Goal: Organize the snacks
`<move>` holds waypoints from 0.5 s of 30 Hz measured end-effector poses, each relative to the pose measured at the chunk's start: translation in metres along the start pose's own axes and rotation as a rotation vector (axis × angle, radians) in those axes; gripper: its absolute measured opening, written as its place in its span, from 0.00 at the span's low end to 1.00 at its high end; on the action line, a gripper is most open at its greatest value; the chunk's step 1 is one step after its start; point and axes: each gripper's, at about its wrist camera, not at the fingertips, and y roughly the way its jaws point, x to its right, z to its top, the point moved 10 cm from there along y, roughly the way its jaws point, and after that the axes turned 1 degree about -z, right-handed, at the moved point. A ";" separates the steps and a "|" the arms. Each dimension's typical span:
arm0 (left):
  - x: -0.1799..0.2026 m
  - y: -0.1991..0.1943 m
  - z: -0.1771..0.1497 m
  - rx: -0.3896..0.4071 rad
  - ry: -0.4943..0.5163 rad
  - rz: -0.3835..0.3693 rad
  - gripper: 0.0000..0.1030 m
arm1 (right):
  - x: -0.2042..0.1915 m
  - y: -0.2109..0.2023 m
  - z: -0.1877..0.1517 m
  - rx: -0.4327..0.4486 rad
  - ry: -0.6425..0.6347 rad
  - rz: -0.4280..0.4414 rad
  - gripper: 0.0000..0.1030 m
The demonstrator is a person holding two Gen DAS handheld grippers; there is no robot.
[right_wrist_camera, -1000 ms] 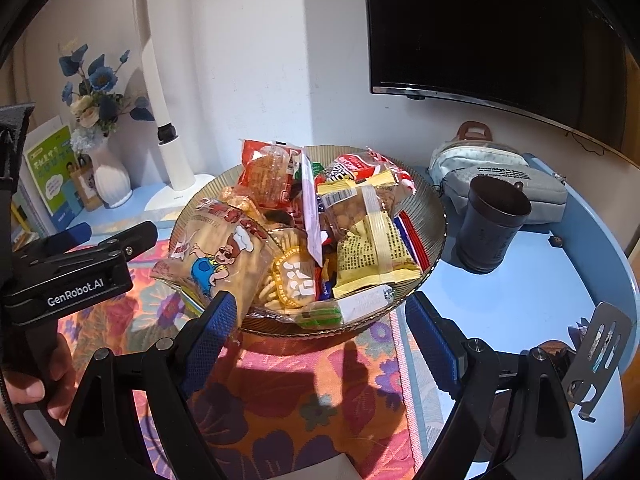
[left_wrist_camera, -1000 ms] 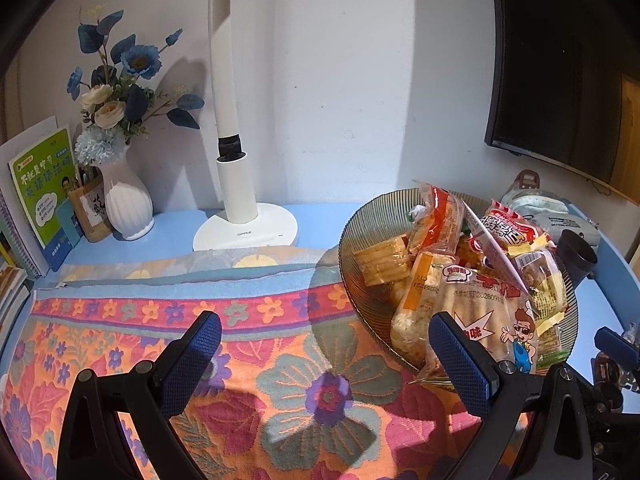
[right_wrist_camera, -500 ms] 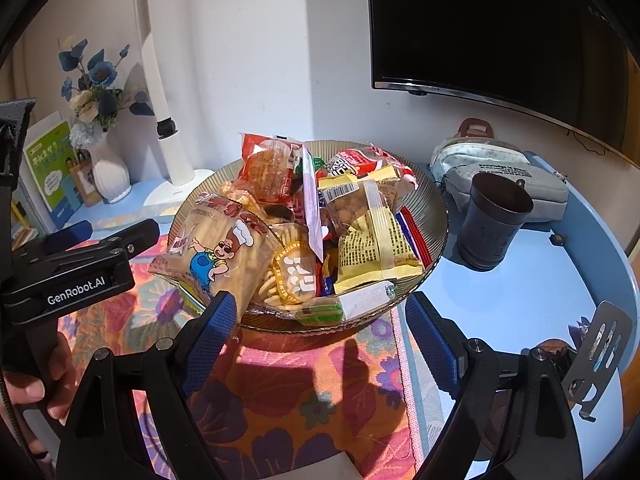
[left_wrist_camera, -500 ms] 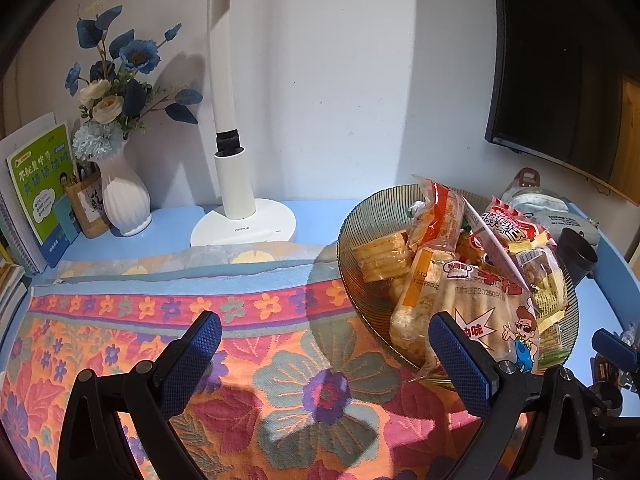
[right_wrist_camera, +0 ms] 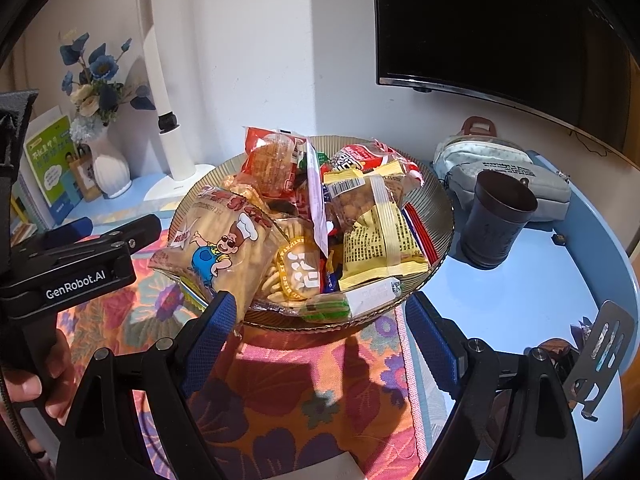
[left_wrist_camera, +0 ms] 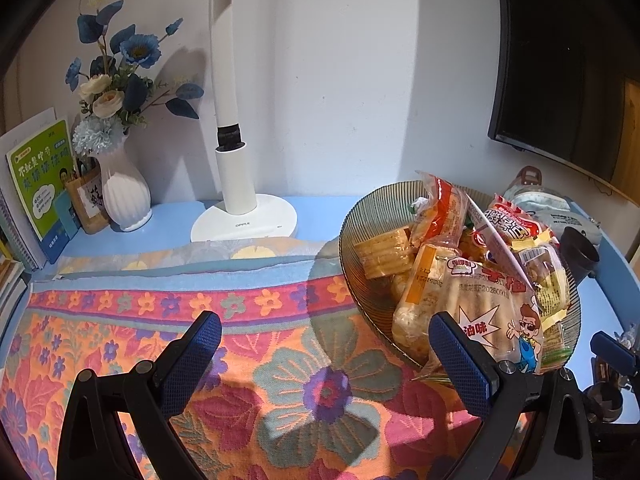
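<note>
A ribbed glass bowl (right_wrist_camera: 440,204) heaped with several snack packets stands on a flowered cloth (left_wrist_camera: 200,312). A large cracker bag with a cartoon chef (right_wrist_camera: 224,240) lies at its near left; the same bag (left_wrist_camera: 492,312) shows in the left wrist view. A yellow packet (right_wrist_camera: 380,240) and a red packet (right_wrist_camera: 272,160) lie in the pile. My left gripper (left_wrist_camera: 324,344) is open and empty over the cloth, left of the bowl (left_wrist_camera: 360,220). My right gripper (right_wrist_camera: 320,320) is open and empty just before the bowl's near rim.
A white desk lamp (left_wrist_camera: 240,184) and a white vase of blue flowers (left_wrist_camera: 120,188) stand at the back with books (left_wrist_camera: 36,184). A dark cup (right_wrist_camera: 496,220) and a grey pouch (right_wrist_camera: 508,172) sit right of the bowl. A monitor (right_wrist_camera: 500,28) hangs behind.
Both grippers have drifted slightly towards the bowl; the bowl looks a little nearer in the right wrist view. Both stay open and empty.
</note>
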 end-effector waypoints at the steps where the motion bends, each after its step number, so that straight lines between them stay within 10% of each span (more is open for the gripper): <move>1: 0.001 0.000 -0.001 -0.002 0.001 -0.004 1.00 | 0.000 0.000 0.000 0.000 0.000 0.003 0.84; 15: 0.000 -0.002 -0.002 -0.003 -0.007 0.001 1.00 | -0.001 0.000 -0.002 -0.008 -0.001 -0.002 0.84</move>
